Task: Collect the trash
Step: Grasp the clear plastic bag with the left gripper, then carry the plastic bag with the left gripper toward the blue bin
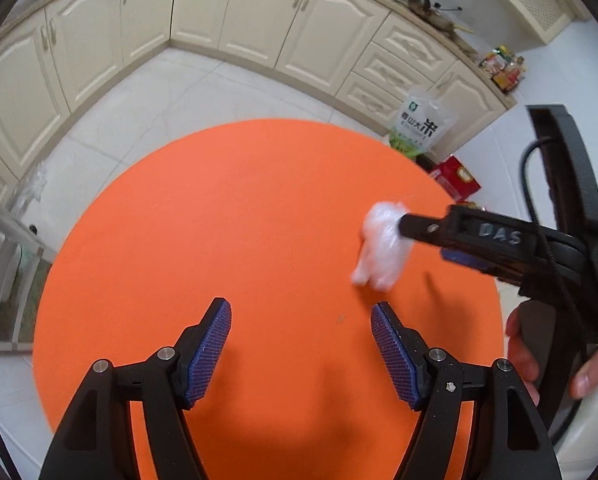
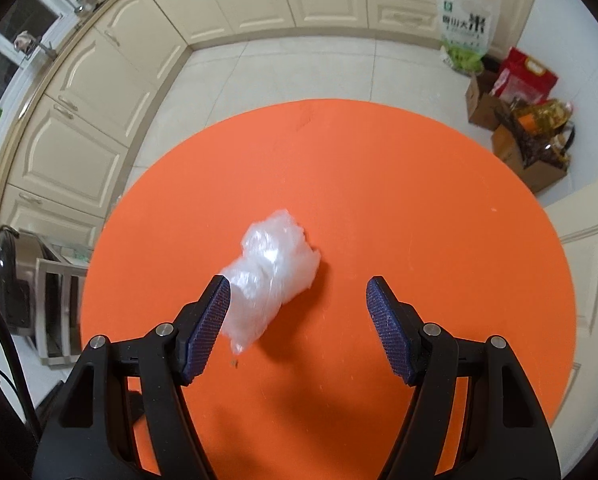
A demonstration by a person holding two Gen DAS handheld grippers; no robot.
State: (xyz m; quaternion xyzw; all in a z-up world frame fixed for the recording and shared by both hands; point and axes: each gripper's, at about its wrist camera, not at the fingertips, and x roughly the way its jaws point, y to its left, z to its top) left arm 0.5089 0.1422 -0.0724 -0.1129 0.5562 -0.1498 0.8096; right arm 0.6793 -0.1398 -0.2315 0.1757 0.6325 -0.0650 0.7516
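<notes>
A crumpled wad of clear plastic (image 2: 271,272) lies on a round orange table (image 2: 419,200). My right gripper (image 2: 298,282) hangs over it, pointing steeply down and open. The wad sits just inside its left finger (image 2: 207,320), and I cannot tell whether they touch. In the left wrist view the same wad (image 1: 383,252) lies at the right of the table (image 1: 219,220), with one of the right gripper's fingers (image 1: 423,229) reaching over it from the right. My left gripper (image 1: 301,308) stands open over bare table, to the near left of the wad, with nothing between its pads.
A person's hand (image 1: 527,352) grips the right tool's handle. On the tiled floor beyond the table stand a rice bag (image 2: 465,28), a red bag (image 2: 527,76) and cardboard boxes (image 2: 527,152). Cream cabinets (image 1: 259,20) line the back, and a white chair (image 2: 55,300) stands at the left.
</notes>
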